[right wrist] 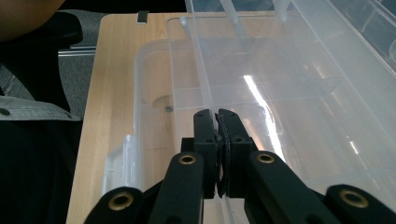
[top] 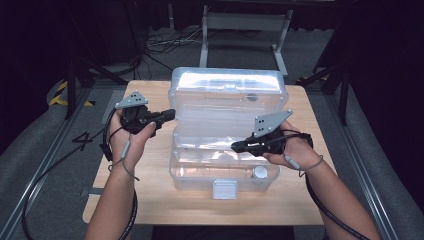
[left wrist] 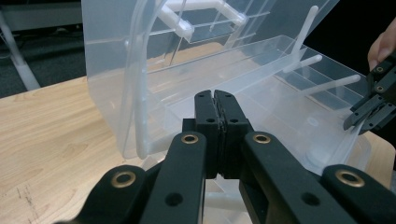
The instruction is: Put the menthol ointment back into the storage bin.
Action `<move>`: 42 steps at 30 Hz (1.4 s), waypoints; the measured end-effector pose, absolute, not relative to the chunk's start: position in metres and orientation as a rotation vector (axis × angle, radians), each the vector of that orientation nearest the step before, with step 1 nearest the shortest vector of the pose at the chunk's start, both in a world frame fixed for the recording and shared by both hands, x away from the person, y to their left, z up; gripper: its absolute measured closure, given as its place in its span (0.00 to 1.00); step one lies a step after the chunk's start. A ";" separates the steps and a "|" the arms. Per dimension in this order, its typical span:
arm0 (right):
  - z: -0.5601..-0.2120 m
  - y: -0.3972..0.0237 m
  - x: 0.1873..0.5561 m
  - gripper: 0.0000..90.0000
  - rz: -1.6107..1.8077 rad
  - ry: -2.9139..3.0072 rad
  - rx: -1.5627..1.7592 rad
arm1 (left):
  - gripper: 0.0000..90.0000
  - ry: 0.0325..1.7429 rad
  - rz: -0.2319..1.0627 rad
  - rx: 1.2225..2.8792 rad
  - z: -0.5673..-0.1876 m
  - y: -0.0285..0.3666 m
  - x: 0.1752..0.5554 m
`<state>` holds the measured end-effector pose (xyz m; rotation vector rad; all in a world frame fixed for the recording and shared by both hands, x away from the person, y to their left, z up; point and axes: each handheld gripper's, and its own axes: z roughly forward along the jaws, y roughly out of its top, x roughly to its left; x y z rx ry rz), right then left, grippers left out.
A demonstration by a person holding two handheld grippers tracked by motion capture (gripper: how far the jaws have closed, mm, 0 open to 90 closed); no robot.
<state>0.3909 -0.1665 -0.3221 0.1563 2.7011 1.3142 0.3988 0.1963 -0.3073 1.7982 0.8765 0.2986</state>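
A clear plastic toolbox (top: pixel 186 176) stands open on the wooden table (top: pixel 150 200), its lid (top: pixel 227 90) tipped back. A clear inner tray (top: pixel 210 142) sits raised over the base. My left gripper (top: pixel 171 114) is shut at the box's left side, with its tips (left wrist: pixel 215 95) against the tray's end; I cannot tell whether it pinches any plastic. My right gripper (top: pixel 235 146) comes in from the right. Its jaws (right wrist: pixel 216 114) are shut on a thin clear wall of the tray (right wrist: pixel 203 70). The right gripper (left wrist: pixel 357 120) also appears at the far right of the left gripper view.
A white round piece (top: pixel 260 172) lies in the base at the front right, and a small dark piece (right wrist: pixel 168 108) lies on its floor. The box's latch (top: pixel 224 189) faces the near table edge. Table legs (top: pixel 204 45) and cables (top: pixel 165 42) lie beyond the far edge.
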 end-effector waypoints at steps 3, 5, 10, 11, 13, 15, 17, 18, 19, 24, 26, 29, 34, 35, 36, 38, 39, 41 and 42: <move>-0.323 -0.167 0.390 0.97 1.314 2.698 0.158 | 0.99 0.887 0.301 1.791 -0.307 0.196 0.400; -0.323 -0.167 0.389 0.97 1.313 2.695 0.157 | 0.99 0.890 0.307 1.787 -0.307 0.196 0.400; -0.325 -0.167 0.387 0.97 1.321 2.690 0.159 | 0.99 0.894 0.322 1.787 -0.306 0.196 0.399; -0.325 -0.167 0.387 0.97 1.320 2.691 0.160 | 0.99 0.894 0.322 1.783 -0.306 0.196 0.399; -0.325 -0.167 0.387 0.96 1.317 2.691 0.158 | 0.99 0.893 0.324 1.783 -0.306 0.196 0.399; -0.325 -0.167 0.386 0.96 1.313 2.690 0.157 | 0.99 0.895 0.323 1.782 -0.306 0.196 0.398; -0.325 -0.167 0.386 0.96 1.315 2.693 0.157 | 0.99 0.898 0.323 1.780 -0.306 0.197 0.399; -0.325 -0.167 0.386 0.96 1.316 2.695 0.159 | 0.99 0.899 0.322 1.781 -0.306 0.197 0.399; -0.326 -0.167 0.386 0.96 1.316 2.696 0.159 | 0.99 0.900 0.323 1.780 -0.306 0.197 0.399; -0.327 -0.167 0.385 0.96 1.313 2.699 0.155 | 0.99 0.901 0.326 1.780 -0.306 0.197 0.399; -0.328 -0.166 0.384 0.96 1.314 2.697 0.152 | 0.99 0.900 0.322 1.777 -0.306 0.197 0.398; -0.328 -0.166 0.383 0.96 1.312 2.700 0.151 | 0.99 0.896 0.319 1.779 -0.306 0.197 0.398; -0.328 -0.167 0.383 0.95 1.316 2.697 0.155 | 0.99 0.892 0.315 1.783 -0.306 0.197 0.398; -0.328 -0.167 0.383 0.95 1.317 2.694 0.156 | 0.99 0.892 0.313 1.785 -0.306 0.197 0.398; -0.328 -0.168 0.383 0.95 1.317 2.694 0.155 | 0.99 0.892 0.312 1.786 -0.306 0.197 0.398; -0.327 -0.168 0.383 0.95 1.317 2.696 0.159 | 0.99 0.896 0.303 1.787 -0.306 0.197 0.398; -0.326 -0.169 0.383 0.95 1.318 2.695 0.161 | 0.99 0.896 0.304 1.787 -0.306 0.197 0.397; -0.324 -0.170 0.382 0.95 1.312 2.683 0.153 | 0.99 0.894 0.303 1.789 -0.306 0.197 0.397; -0.322 -0.173 0.381 0.95 1.315 2.678 0.149 | 0.99 0.884 0.307 1.795 -0.305 0.197 0.398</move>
